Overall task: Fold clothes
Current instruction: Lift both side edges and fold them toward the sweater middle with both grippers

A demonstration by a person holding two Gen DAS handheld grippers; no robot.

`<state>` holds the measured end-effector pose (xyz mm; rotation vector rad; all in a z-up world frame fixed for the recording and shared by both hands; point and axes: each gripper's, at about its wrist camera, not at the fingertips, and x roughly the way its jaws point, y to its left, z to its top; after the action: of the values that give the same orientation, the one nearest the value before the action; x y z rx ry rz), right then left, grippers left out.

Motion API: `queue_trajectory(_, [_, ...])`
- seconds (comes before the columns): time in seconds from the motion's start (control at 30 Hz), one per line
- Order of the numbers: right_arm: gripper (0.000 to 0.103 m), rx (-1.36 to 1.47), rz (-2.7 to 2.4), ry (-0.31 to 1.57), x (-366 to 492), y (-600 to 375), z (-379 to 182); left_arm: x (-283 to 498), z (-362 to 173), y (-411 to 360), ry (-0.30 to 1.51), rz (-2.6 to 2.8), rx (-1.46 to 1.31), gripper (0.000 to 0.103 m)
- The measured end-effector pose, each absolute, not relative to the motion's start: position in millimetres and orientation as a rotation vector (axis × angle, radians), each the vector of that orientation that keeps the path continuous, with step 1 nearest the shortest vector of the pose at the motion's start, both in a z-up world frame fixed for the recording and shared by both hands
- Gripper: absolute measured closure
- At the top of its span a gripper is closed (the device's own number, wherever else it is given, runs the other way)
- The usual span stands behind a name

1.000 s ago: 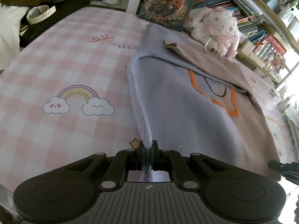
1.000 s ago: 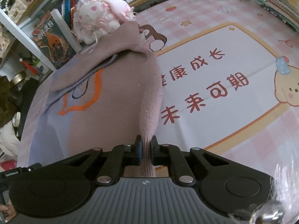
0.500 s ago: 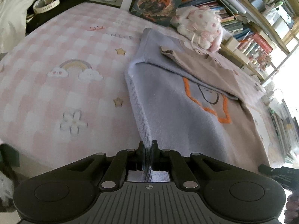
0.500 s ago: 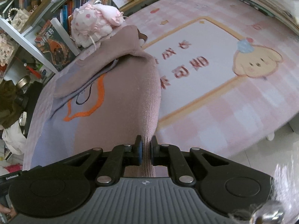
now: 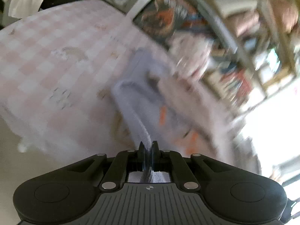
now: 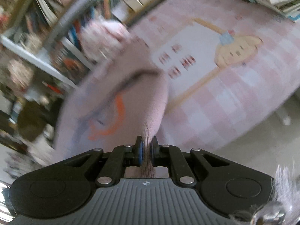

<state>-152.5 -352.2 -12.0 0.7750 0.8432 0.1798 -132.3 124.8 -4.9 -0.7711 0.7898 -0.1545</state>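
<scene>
L gripper point(image 5: 147, 149): jaws clamped on sweater point(image 5: 138, 101) edge
R gripper point(image 6: 146, 146): jaws clamped on sweater's pink edge
Sweater: raised off checked mat point(image 6: 225, 97), pics blurry

Both views have gone from sharp to motion-blurred. The table point(image 5: 56, 71) edge and floor point(image 6: 253, 150), absent a second ago, now fill the lower part of each view. The sweater point(image 6: 120, 101) reaches further from the surface, apparently lifted at its near edge; blur prevents confirmation.
</scene>
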Motion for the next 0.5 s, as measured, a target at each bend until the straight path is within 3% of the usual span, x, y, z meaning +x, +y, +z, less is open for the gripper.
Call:
queue_trajectory(0.17, [0.095,0.892,0.245,0.698,-131.1,-368.7,23.2,-108.2,22.6,132.1,0.648,-0.176,-0.842,0.099])
queue_trajectory(0.5, [0.095,1.032,0.257,0.579,-51.9,-376.4,45.1,-18.9,39.5,136.3,0.565,-0.186,-0.863,0.099])
